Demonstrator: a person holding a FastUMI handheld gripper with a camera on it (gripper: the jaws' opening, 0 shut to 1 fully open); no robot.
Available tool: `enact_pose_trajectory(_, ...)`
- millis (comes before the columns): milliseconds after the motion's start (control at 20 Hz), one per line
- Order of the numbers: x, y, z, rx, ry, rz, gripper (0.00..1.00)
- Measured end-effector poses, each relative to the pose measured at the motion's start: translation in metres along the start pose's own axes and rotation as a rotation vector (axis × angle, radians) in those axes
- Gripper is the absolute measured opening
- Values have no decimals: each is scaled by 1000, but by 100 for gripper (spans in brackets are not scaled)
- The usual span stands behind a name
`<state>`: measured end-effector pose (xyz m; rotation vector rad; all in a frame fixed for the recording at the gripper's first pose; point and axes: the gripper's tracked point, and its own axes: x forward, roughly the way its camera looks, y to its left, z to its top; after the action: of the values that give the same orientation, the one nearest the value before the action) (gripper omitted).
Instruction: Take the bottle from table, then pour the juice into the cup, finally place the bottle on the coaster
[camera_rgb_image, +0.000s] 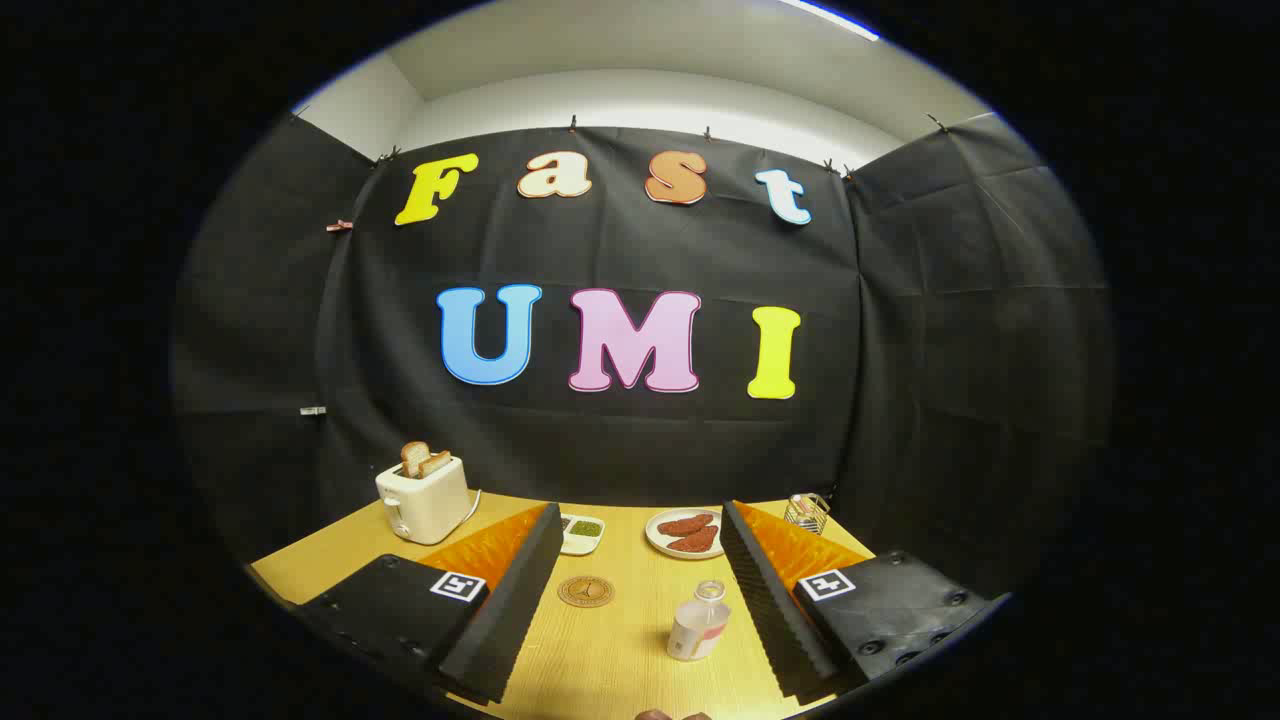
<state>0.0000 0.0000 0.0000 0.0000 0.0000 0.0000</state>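
We are at the first step, taking the bottle (698, 622), and it is not yet in hand. Our gripper (632, 600) hangs over the bench (620, 660) with its fingers (510, 600) spread wide and holding nothing. The bottle stands upright on the bench in the gap between them, close to the right finger but apart from it, its clear neck up and a pale label round its body.

The coaster (586, 591), a small round brown disc, lies flat on the bench just ahead of the left finger and to the left of the bottle. Beyond it sit a small white dish (581, 533) with something green and a plate (686, 533) with reddish-brown pieces. A toaster (424, 497) with two slices stands well off to the left, and a small wire rack (806, 512) sits past the right finger (we cannot make out a cup from here, so we would have to look for it once the bottle is lifted).

As we judge it, the next move calls for easing forward and a touch to the right so the bottle sits midway in the gap, then closing both fingers on its body below the neck, squarely enough that it stays upright as it rises
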Motion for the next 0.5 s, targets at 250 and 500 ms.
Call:
enact_pose_trajectory(250,3,3,-3,-4,8,12,97)
enact_pose_trajectory(500,6,7,-6,1,11,22,97)
